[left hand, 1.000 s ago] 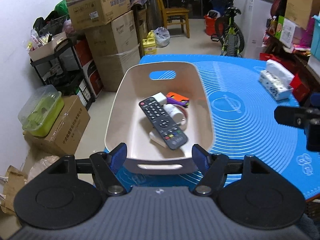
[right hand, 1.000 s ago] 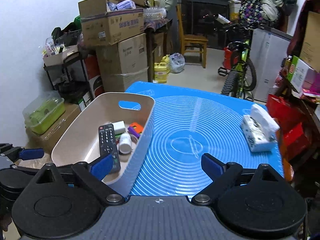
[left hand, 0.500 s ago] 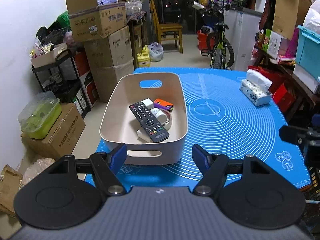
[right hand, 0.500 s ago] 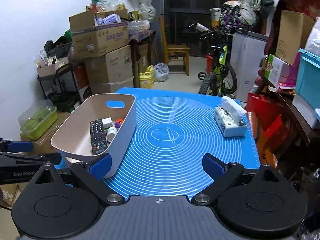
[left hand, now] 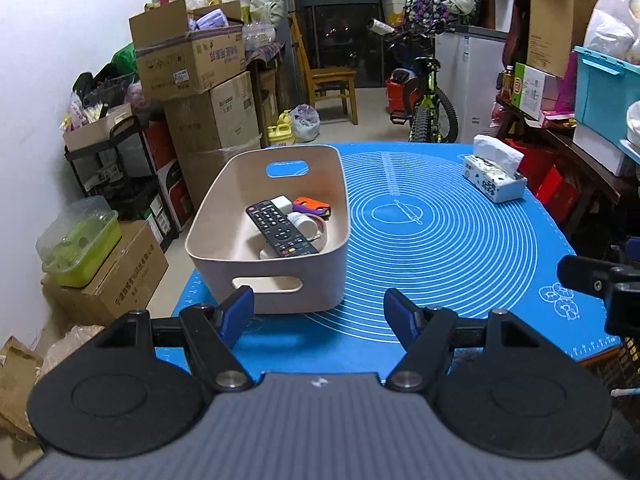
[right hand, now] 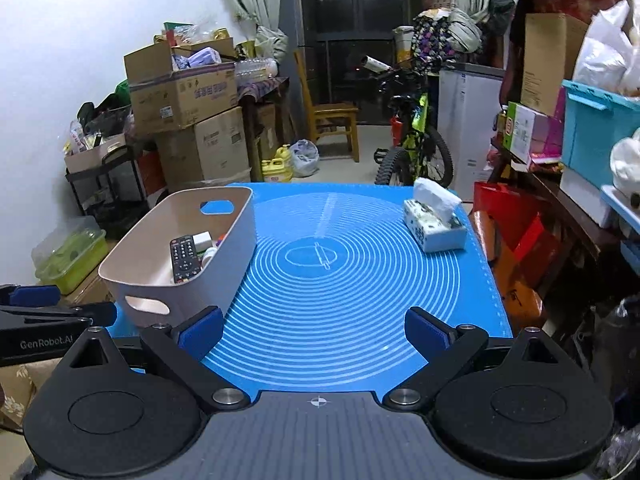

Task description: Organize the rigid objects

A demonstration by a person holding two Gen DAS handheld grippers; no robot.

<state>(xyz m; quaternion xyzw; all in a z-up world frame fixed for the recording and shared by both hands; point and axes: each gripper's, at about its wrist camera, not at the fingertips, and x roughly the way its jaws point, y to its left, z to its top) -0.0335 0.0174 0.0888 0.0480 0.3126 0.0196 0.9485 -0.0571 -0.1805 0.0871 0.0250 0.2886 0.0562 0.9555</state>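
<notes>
A beige plastic bin stands on the left of the blue mat. Inside lie a black remote, a white block, an orange and purple item and a white bottle. The bin also shows in the right wrist view with the remote. My left gripper is open and empty, held back just short of the bin's near handle. My right gripper is open and empty over the mat's near edge, right of the bin.
A tissue box sits at the mat's far right. Cardboard boxes, a black shelf and a green container stand left of the table. A chair and bicycle are behind; cluttered shelves are on the right.
Both grippers have pulled back and up from the bin, which now looks smaller and farther. Both stay open and empty. The bin's contents have not moved.
</notes>
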